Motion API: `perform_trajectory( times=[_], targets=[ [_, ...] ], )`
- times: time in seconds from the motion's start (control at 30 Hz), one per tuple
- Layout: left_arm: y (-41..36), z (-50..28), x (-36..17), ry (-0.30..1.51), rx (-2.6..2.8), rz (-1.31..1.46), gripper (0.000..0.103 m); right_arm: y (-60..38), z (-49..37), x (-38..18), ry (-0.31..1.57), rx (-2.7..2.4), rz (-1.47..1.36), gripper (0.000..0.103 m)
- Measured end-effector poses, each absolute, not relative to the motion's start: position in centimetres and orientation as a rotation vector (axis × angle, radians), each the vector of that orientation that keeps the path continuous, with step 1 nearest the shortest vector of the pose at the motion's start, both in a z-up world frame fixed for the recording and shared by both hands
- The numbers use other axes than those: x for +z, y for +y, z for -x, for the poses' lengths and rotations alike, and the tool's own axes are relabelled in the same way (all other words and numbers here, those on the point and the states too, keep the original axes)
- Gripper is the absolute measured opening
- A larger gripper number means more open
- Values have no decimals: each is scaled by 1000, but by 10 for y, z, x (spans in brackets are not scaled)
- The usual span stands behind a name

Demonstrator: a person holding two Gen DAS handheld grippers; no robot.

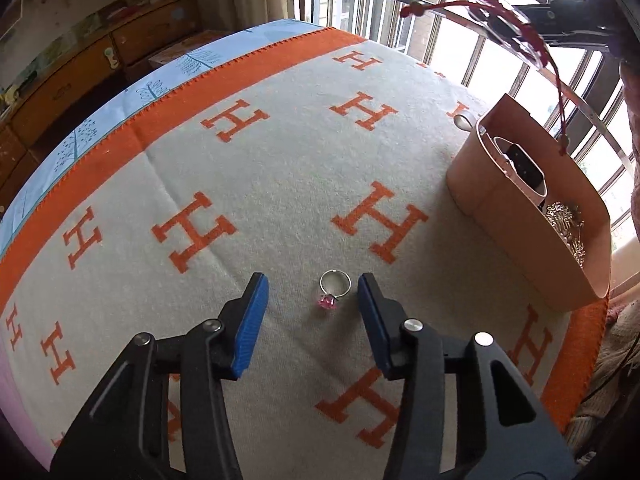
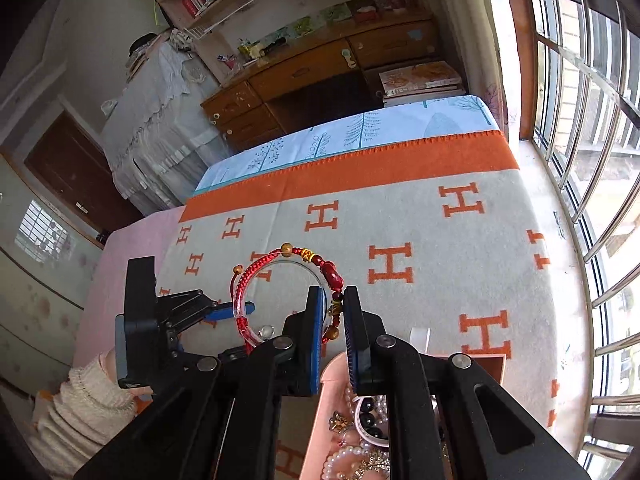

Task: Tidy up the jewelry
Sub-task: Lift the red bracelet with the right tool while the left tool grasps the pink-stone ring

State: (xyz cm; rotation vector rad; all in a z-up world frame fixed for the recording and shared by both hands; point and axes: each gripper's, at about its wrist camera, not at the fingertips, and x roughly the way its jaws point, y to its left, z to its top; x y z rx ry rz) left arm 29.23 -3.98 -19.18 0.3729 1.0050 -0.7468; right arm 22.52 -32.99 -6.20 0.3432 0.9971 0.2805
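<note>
A bedroom with a barred window and a wooden dresser lay behind a bed spread with a grey blanket (image 1: 280,168) patterned in orange H's, and on that blanket the sorting was laid out. The left gripper (image 1: 312,300) hung low over the blanket with its blue pads spread wide, one to either side of a silver ring (image 1: 334,286) without touching it, seemingly lined up to close on it. The ring lay flat, its band towards the far side and its pink stone pointing back at the gripper. The right gripper (image 2: 331,308) was pinched narrow on the beaded part of a red cord bracelet (image 2: 280,276), holding it above the pink box (image 1: 532,216) that stood near the window edge, probably to drop it in. The bracelet's loop stood out ahead of the fingertips, its cord tails dangling towards the box, where a watch (image 1: 524,164) and pearls (image 2: 348,460) already lay.
</note>
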Motion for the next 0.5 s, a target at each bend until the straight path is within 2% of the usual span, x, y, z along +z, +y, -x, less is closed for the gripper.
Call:
perform_trajectory(
  times=[0.17,0.3,0.37,0.5],
  targets=[
    [-40,-290,-193,982,-769,-397,36,-347,-200,-61,995,270,-384,10],
    [-47,-278,-189,963,-794,-441,18,-357,-186,-68,1001,254,-408,10],
    [-50,-273,-189,957,-791,-452,13,-357,-180,-72,999,248,-412,10],
    [-53,-268,-187,958,-742,-448,12,-357,-171,-76,997,246,-414,10]
  ],
)
